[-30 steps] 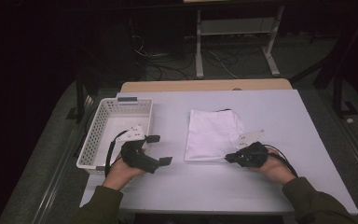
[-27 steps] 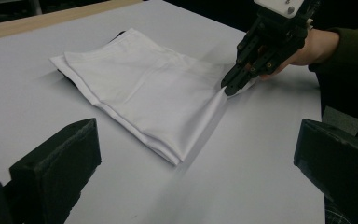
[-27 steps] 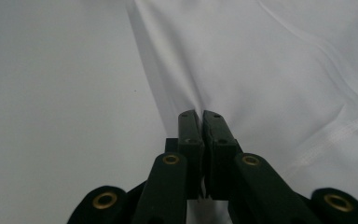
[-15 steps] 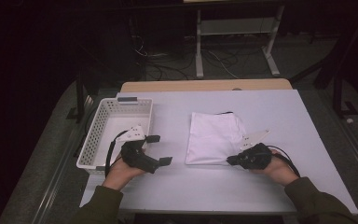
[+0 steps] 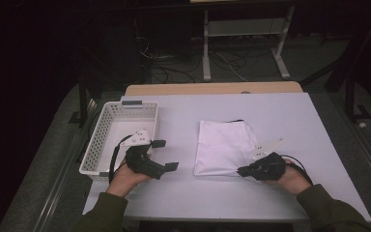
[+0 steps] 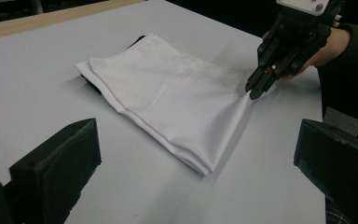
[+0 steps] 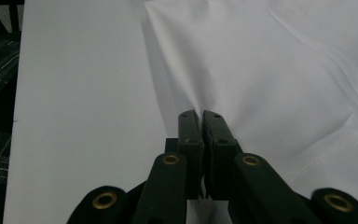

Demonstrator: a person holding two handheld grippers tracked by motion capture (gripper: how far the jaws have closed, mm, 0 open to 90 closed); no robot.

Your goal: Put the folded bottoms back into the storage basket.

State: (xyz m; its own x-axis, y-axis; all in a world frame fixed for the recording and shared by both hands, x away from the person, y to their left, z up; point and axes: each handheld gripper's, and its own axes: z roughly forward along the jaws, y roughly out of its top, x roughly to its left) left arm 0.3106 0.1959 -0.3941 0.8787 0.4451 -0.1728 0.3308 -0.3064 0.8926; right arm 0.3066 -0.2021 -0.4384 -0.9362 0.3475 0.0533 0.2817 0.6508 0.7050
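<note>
A dark room with cables and metal table legs on the floor lies behind a white worktop [image 5: 280, 111], whose far edge shows a strip of bare wood.

A folded white cloth [image 5: 224, 147] lies flat on the worktop, a little right of its middle and nearer the front edge than the far one. A dark strip of something peeks out from under its far edge. Its near right corner is pulled into a small peak, with creases running back from it across the fabric.

The right gripper [image 5: 242, 170] sits at that corner, close to the front edge of the worktop, held low and pointing left. Its jaws are pressed together with the corner of the cloth pinched between them. In the right gripper view the two black fingers [image 7: 189, 128] meet with only a hairline between them, and the fabric gathers into folds right at their tips. The left gripper view shows the same tips [image 6: 254, 91] biting the lifted edge of the cloth.

The left gripper [image 5: 165, 154] rests over the worktop's left part, just beside the near right corner of a white slatted basket [image 5: 101, 145] that stands along the left edge. Its jaws are spread wide and touch nothing; the two pads [image 6: 58, 161] stand well apart in its own view, with the cloth lying beyond them.
</note>
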